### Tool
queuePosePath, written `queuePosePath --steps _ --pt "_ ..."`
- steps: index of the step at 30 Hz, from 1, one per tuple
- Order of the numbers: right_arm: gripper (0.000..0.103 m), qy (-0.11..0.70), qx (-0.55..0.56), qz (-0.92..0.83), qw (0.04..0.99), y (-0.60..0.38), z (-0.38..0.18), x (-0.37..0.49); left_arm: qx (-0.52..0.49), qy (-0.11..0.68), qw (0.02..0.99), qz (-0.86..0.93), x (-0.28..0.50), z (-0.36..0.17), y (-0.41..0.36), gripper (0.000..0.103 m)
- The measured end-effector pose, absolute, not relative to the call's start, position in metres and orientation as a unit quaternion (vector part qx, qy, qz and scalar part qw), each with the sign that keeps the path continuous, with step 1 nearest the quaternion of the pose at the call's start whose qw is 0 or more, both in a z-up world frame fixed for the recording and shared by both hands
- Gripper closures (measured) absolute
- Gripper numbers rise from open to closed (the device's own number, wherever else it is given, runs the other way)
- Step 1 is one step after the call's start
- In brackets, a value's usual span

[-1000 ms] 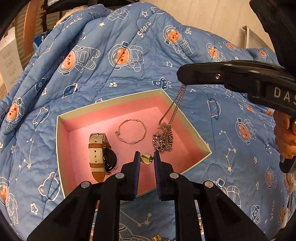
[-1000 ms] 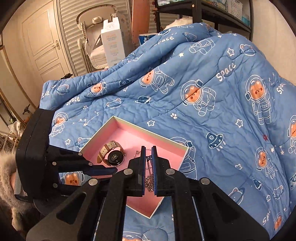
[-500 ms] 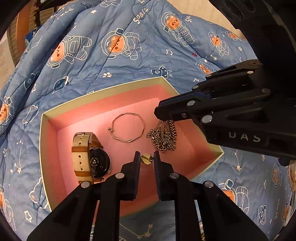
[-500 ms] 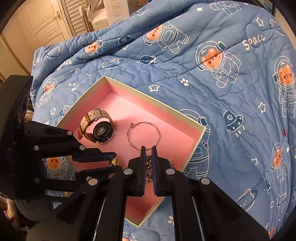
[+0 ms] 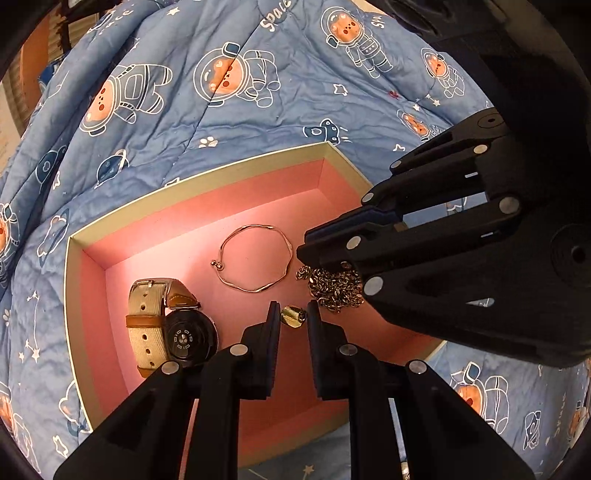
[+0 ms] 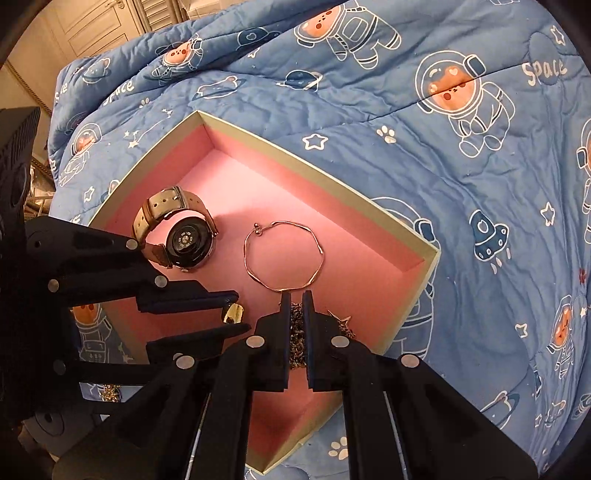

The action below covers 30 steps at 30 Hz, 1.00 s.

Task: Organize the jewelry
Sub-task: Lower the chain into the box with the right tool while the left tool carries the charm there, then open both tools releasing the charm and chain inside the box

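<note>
A pink-lined box [image 5: 207, 177] [image 6: 325, 177] lies on the quilt. In it lie a watch with a beige strap [image 5: 166, 325] [image 6: 177, 229] and a thin bangle [image 5: 255, 262] [image 6: 282, 254]. My left gripper [image 5: 291, 314] [image 6: 231, 314] holds a small gold ring [image 5: 293, 316] [image 6: 233, 314] between its fingertips, low over the box floor. My right gripper [image 6: 296, 297] [image 5: 306, 243] is shut on a silver chain [image 5: 332, 286] [image 6: 297, 332], whose bulk lies heaped on the box floor under it.
A blue quilt with astronaut bears [image 5: 221, 110] [image 6: 443, 110] covers the bed all round the box. A small gold piece [image 6: 109, 393] lies on the quilt by the box's near left side. White doors [image 6: 92, 26] stand beyond the bed.
My right gripper has come down into the box, and the hanging chain has piled up on the pink floor. My left gripper has moved closer over the box with the ring.
</note>
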State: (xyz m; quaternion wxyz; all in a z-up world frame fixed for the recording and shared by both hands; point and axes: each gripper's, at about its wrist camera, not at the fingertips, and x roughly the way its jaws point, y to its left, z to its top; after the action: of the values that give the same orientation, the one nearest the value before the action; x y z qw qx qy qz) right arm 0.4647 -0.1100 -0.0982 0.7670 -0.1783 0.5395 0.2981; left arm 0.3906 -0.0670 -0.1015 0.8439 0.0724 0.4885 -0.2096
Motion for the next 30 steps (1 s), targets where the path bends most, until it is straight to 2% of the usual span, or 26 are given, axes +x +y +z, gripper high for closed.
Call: queuePosePath --steps 2,4,6,10,12,14,21,23,25,27,30 --pt "0.097 0.537 -0.180 0.299 0.768 -0.109 -0.099 0.465 0.074 0.486 0.845 -0.210 0.391 -0.102 -0.068 0.085" --pt "0.096 0.534 -0.185 0.297 0.769 -0.109 -0.099 0.466 0.075 0.483 0.847 -0.207 0.391 -0.101 -0.068 0.073" --pt "0.096 0.534 -0.184 0.296 0.770 -0.109 -0.100 0.467 0.076 0.479 0.850 -0.206 0.391 -0.100 -0.067 0.067" --pt "0.093 0.531 -0.177 0.302 0.772 -0.110 -0.098 0.467 0.078 0.473 0.851 -0.217 0.389 -0.095 -0.068 0.065" --pt "0.074 0.527 -0.174 0.306 0.774 -0.111 -0.097 0.466 0.081 0.468 0.853 -0.218 0.386 -0.093 -0.069 0.060" --pt "0.046 0.515 -0.171 0.310 0.781 -0.111 -0.093 0.464 0.081 0.462 0.855 -0.221 0.382 -0.090 -0.068 0.054" --pt "0.043 0.488 -0.151 0.305 0.803 -0.118 -0.078 0.462 0.072 0.433 0.867 -0.237 0.356 -0.072 -0.064 0.040" --pt "0.033 0.478 -0.136 0.301 0.814 -0.125 -0.070 0.459 0.068 0.423 0.871 -0.241 0.346 -0.067 -0.062 0.034" --pt "0.031 0.460 -0.123 0.299 0.827 -0.132 -0.061 0.450 0.056 0.412 0.878 -0.239 0.336 -0.061 -0.057 0.024" --pt "0.030 0.439 -0.109 0.300 0.840 -0.141 -0.052 0.436 0.038 0.405 0.883 -0.235 0.325 -0.057 -0.048 0.018" --pt "0.021 0.415 -0.093 0.289 0.857 -0.155 -0.044 0.411 0.003 0.400 0.889 -0.225 0.308 -0.053 -0.032 0.014"
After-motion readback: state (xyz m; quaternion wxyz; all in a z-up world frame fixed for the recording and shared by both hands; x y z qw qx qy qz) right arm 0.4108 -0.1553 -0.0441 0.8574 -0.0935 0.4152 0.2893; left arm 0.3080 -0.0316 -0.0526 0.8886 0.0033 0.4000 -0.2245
